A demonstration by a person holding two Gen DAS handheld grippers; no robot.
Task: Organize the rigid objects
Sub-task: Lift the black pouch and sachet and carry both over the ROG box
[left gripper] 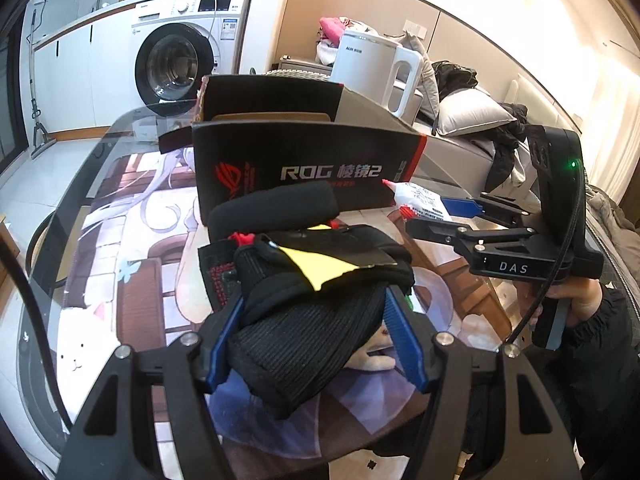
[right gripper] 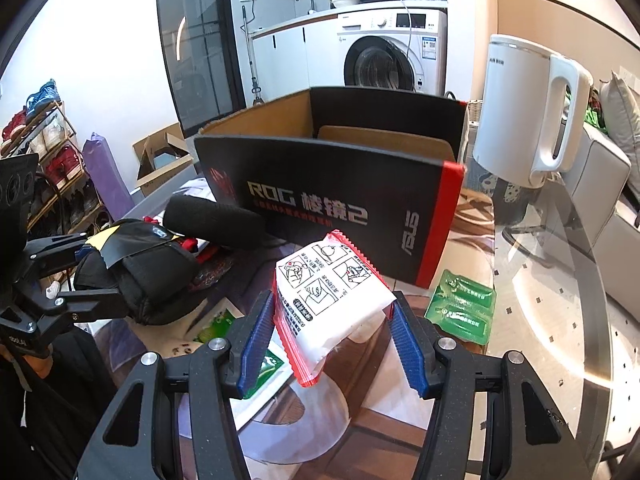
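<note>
Item one: your left claw (left gripper: 316, 332) is clamped on a black fabric bundle (left gripper: 320, 304), raised before the open ROG box (right gripper: 340, 184), presumably for dropping in. Item two: your right claw (right gripper: 332, 336) grips a white sachet (right gripper: 332, 300), nearer the box's red end, likely bound inside too.

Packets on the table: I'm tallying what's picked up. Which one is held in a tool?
The white packet with red edges, clamped in the right tool. The green packets lie loose on the table.
</note>
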